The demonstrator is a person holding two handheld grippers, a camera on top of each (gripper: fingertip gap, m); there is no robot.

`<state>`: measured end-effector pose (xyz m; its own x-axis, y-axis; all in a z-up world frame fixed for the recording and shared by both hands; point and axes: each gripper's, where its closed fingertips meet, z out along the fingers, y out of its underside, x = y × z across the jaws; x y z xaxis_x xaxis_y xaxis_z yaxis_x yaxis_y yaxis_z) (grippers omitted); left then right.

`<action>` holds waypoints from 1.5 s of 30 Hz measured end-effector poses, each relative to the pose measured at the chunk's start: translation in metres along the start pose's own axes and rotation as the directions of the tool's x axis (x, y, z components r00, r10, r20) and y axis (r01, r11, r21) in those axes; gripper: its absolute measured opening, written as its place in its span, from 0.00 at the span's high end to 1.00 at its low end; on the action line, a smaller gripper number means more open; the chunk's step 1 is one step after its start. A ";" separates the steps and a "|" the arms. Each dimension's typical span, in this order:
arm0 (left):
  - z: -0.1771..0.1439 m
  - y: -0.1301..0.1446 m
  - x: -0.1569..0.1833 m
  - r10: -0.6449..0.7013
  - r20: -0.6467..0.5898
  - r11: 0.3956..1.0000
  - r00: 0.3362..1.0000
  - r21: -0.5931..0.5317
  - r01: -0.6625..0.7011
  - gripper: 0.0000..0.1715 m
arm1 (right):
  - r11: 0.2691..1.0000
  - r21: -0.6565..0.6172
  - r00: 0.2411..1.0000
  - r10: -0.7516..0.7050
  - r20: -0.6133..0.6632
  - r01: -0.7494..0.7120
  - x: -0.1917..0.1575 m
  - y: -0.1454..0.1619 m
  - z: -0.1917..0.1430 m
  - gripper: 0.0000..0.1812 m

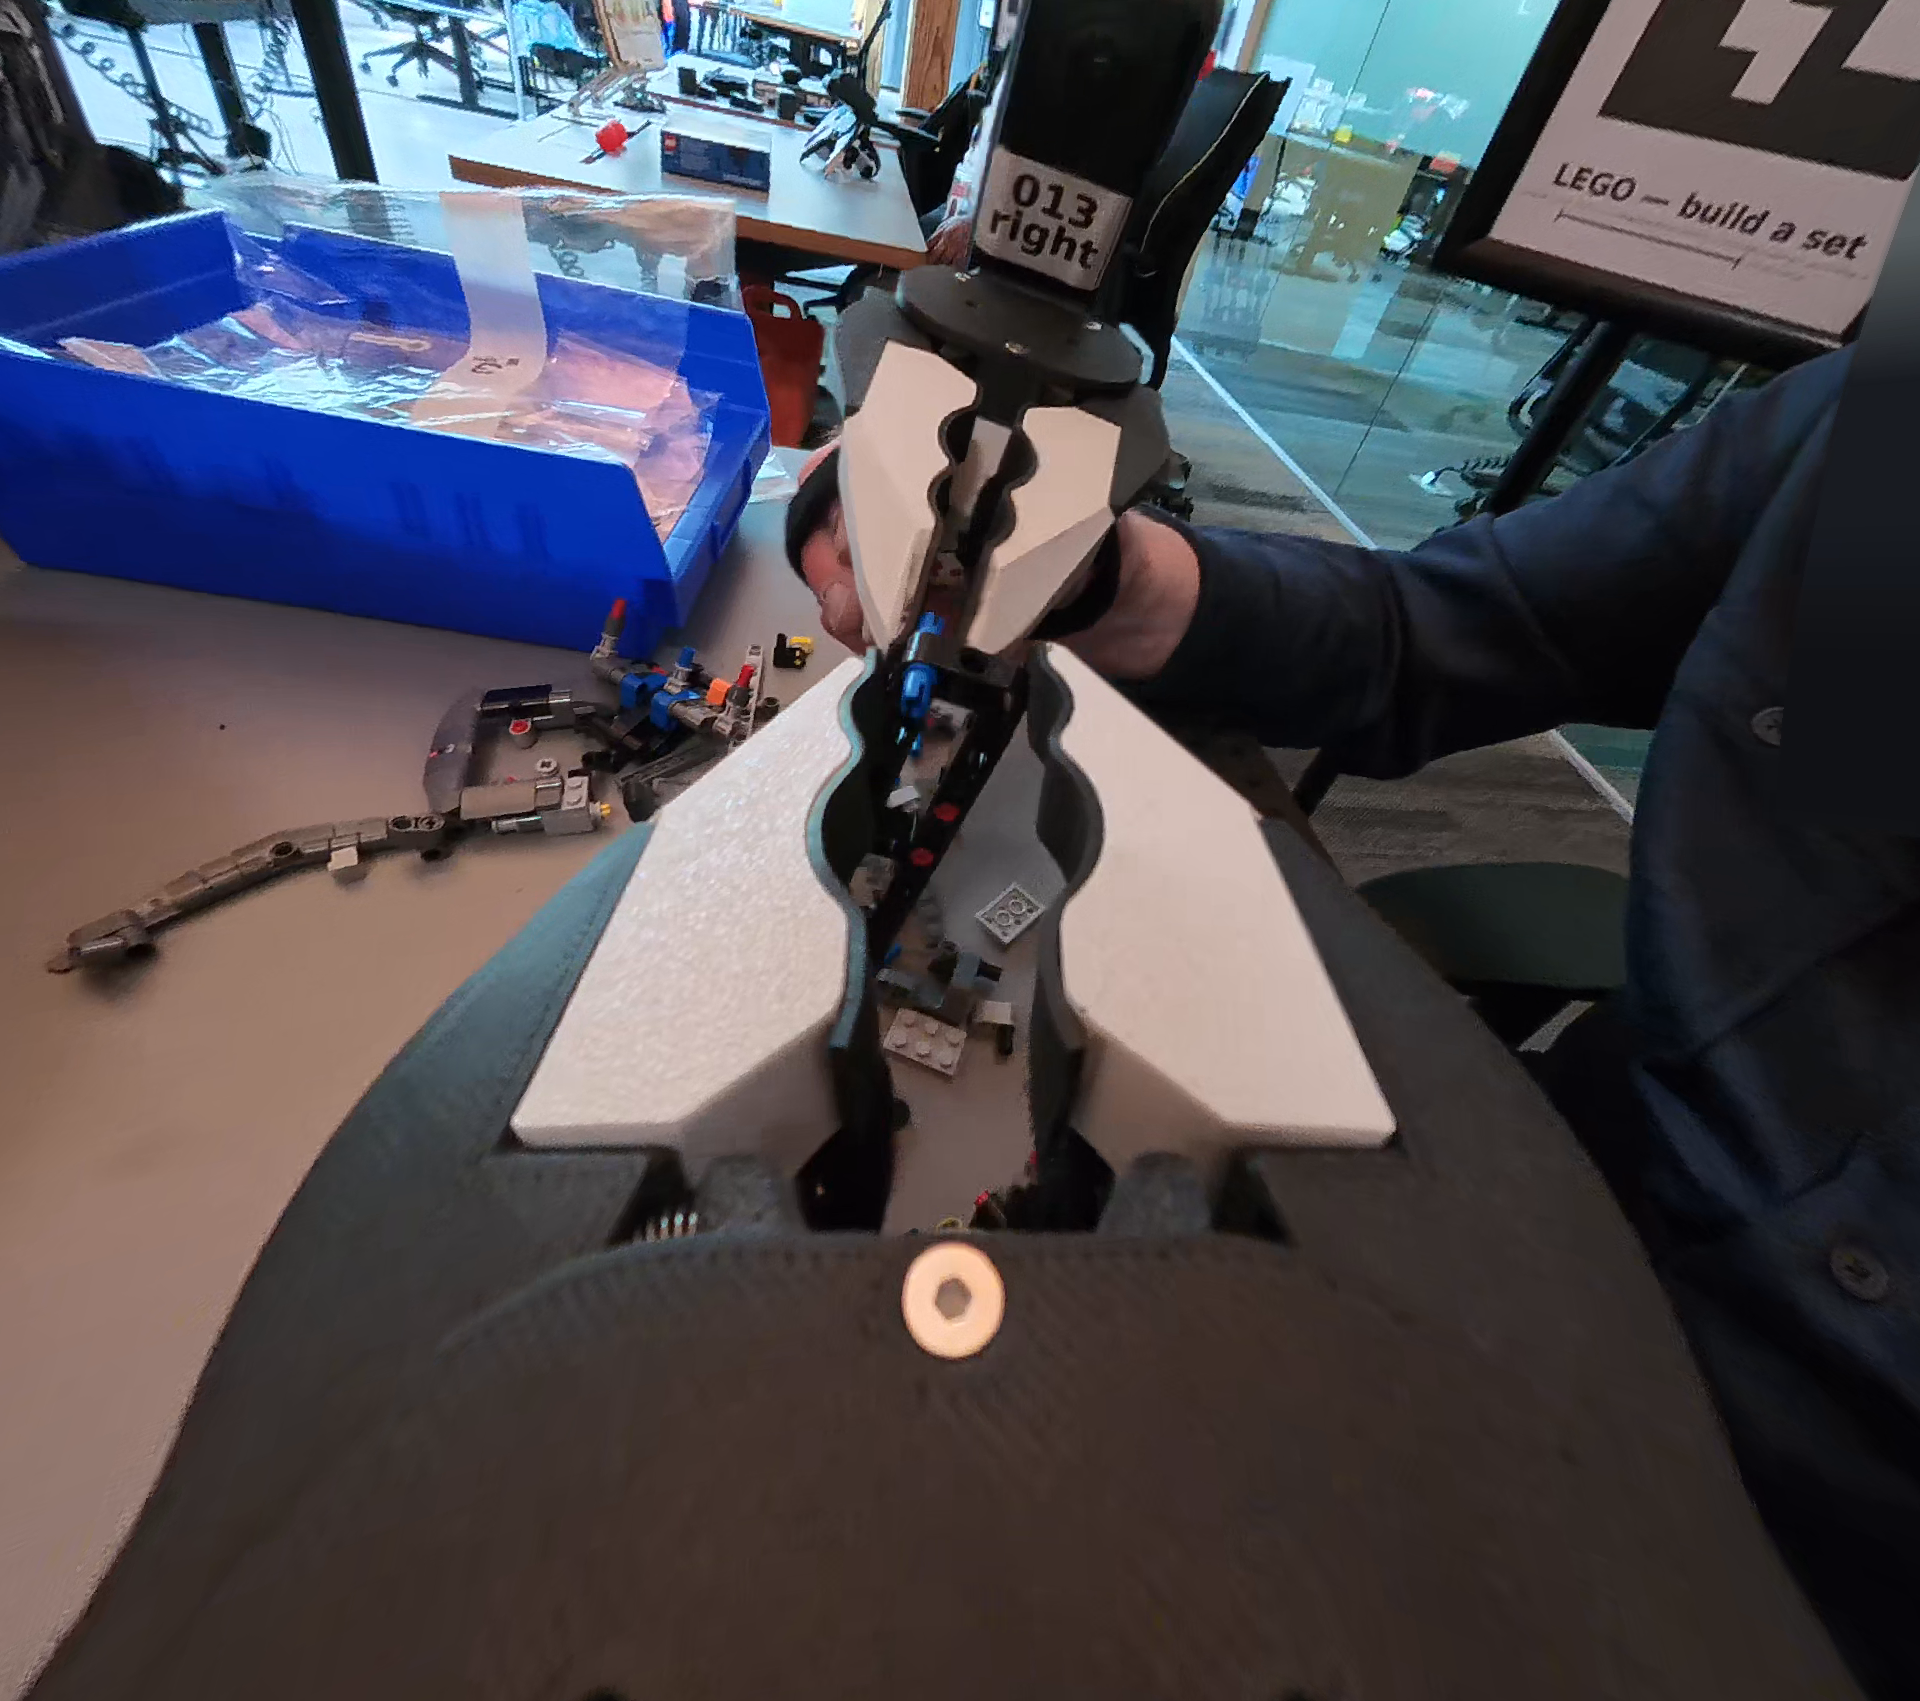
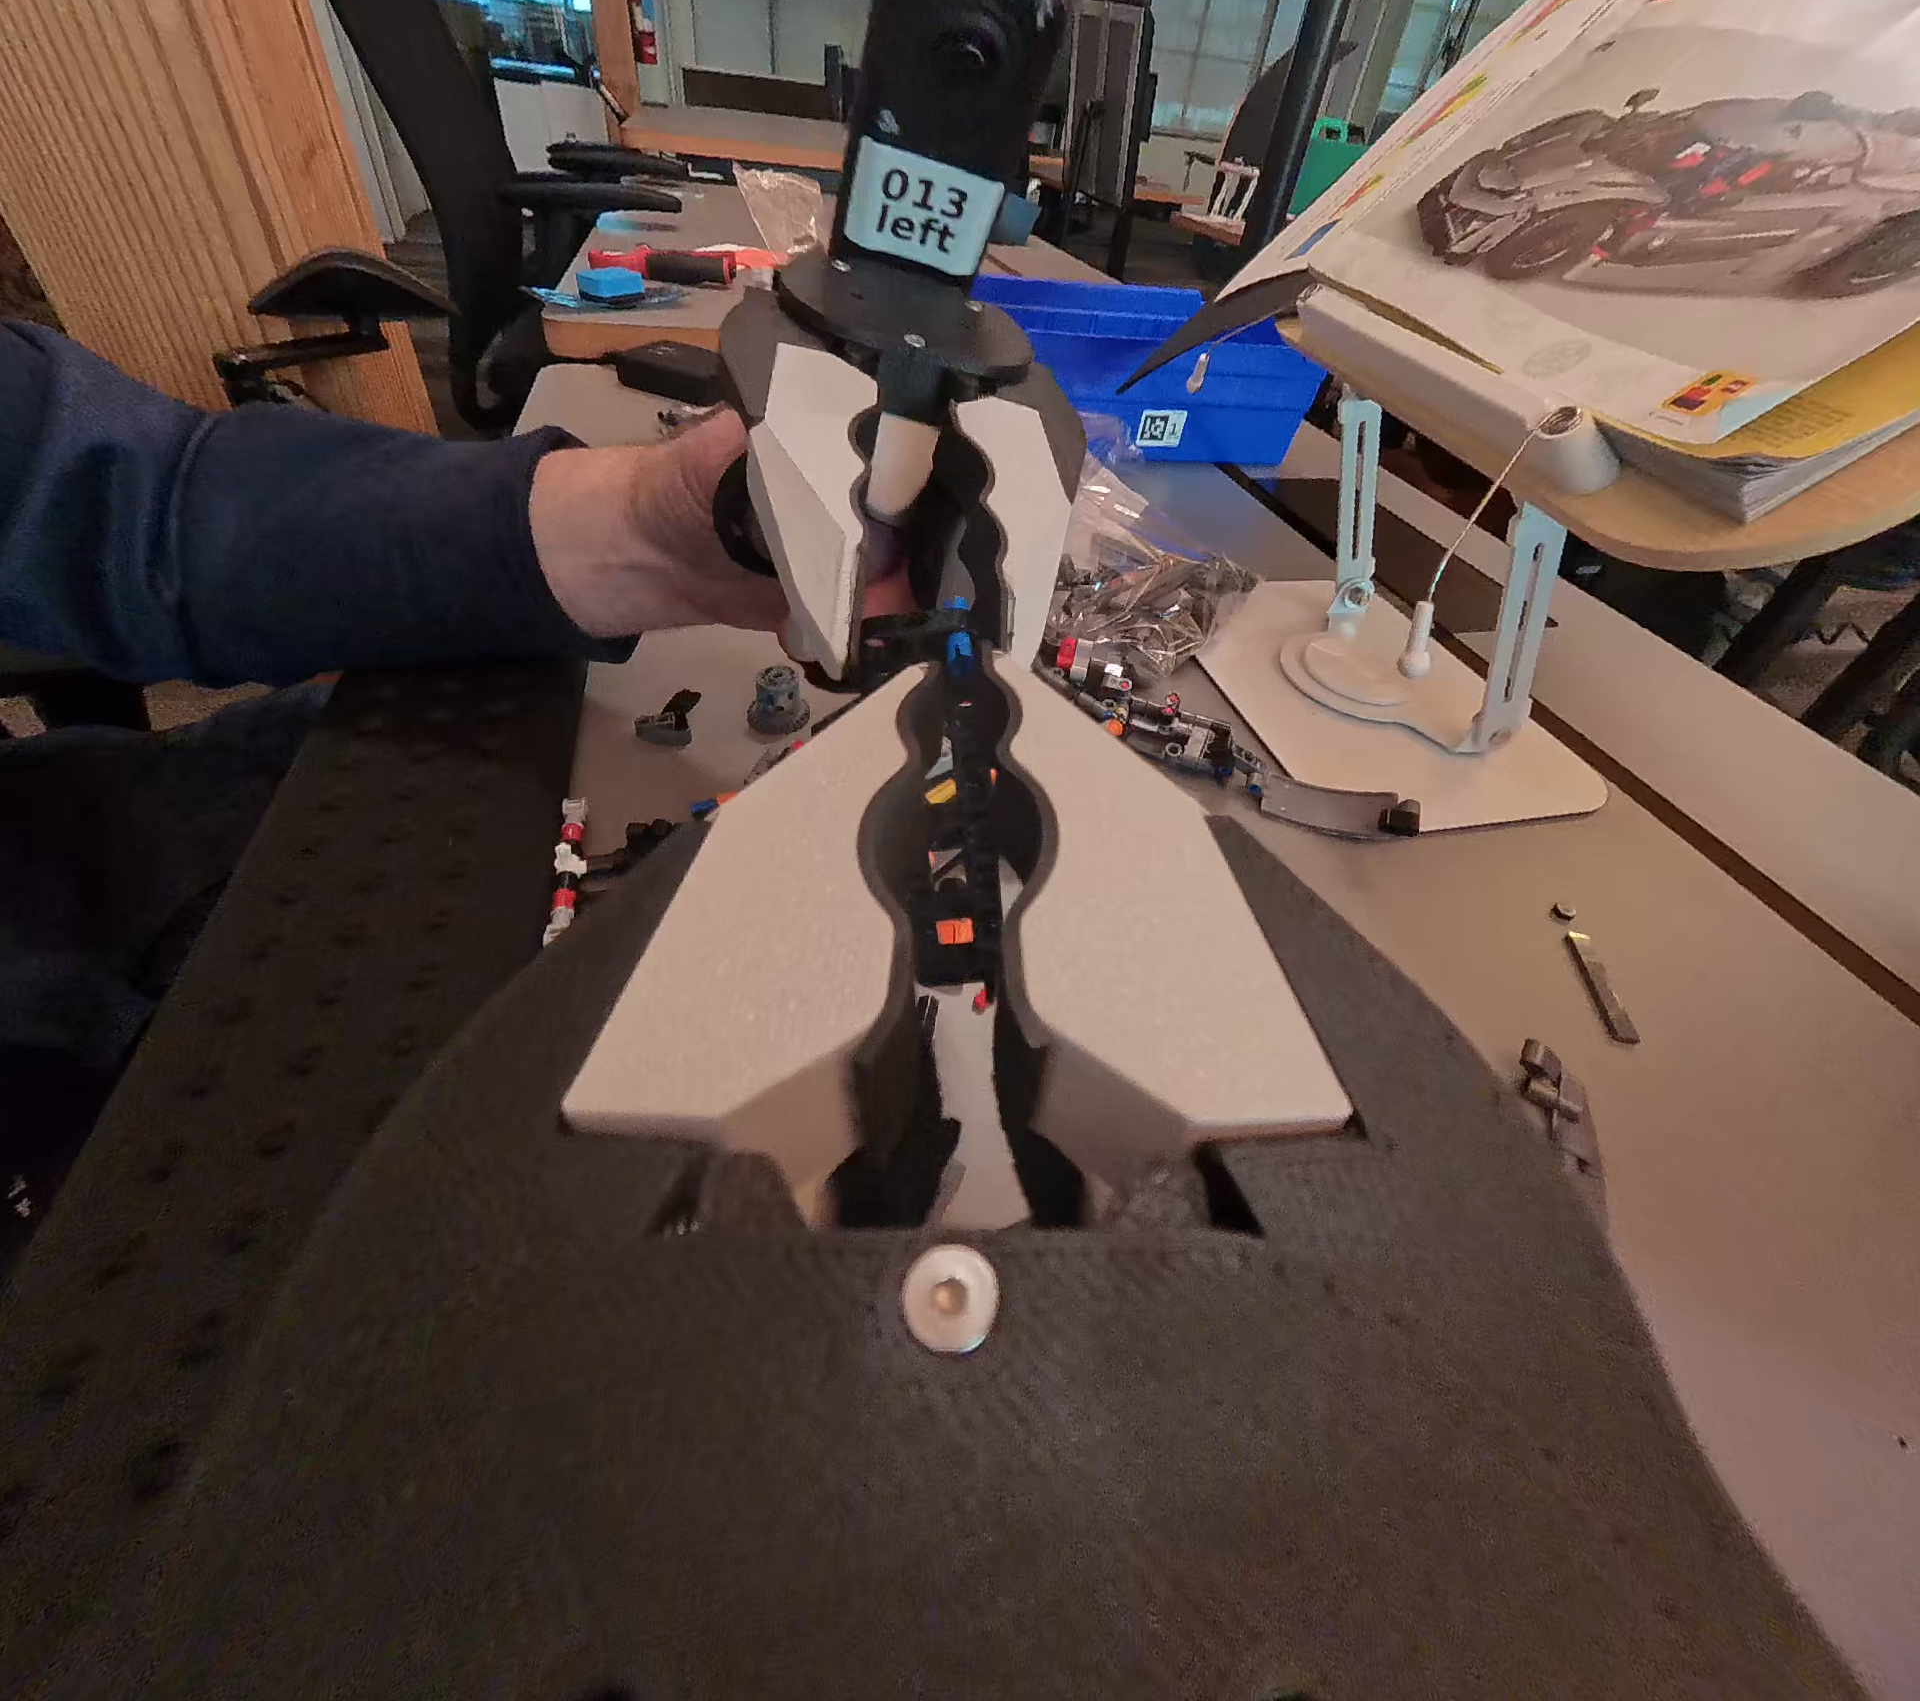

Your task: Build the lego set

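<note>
A long black Lego beam assembly (image 1: 920,804) with blue and red pins is held in the air between both grippers, which face each other tip to tip. My left gripper (image 1: 951,664) is shut on its near end. My right gripper (image 1: 935,628) grips the far end, by a blue pin. In the right wrist view the same assembly (image 2: 961,872) runs between my right gripper's (image 2: 961,675) fingers, and the left gripper (image 2: 914,643) clamps its far end. A hand in a dark blue sleeve holds each gripper.
A blue bin (image 1: 364,488) with clear plastic bags stands at the back left. Grey sub-assemblies (image 1: 520,768) and loose grey plates (image 1: 1003,908) lie on the table. An instruction booklet (image 2: 1610,197) rests on a white stand (image 2: 1434,716), next to a bag of parts (image 2: 1143,602). My left and right fingertips are right by each other.
</note>
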<state>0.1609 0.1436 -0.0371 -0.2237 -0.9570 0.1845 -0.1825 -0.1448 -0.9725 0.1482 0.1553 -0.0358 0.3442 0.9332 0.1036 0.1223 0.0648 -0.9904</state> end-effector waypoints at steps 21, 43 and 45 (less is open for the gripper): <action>-0.030 -0.039 0.012 -0.022 -0.123 0.965 0.992 0.256 0.053 0.87 | 0.976 -0.190 0.990 0.124 0.074 -0.108 0.001 0.042 0.005 0.98; 0.004 -0.004 -0.004 0.062 0.032 0.996 0.998 0.066 -0.064 0.86 | 0.968 -0.026 0.960 0.250 0.129 -0.248 0.004 0.016 0.000 0.98; 0.000 -0.007 -0.006 0.045 0.031 0.995 0.999 0.090 -0.048 0.86 | 0.969 -0.004 0.964 0.247 0.101 -0.248 0.011 0.014 -0.004 0.97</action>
<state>0.1637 0.1498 -0.0319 -0.2024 -0.9699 0.1357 -0.0845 -0.1208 -0.9891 0.1574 0.1645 -0.0478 0.2676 0.9510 -0.1545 0.0365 -0.1703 -0.9847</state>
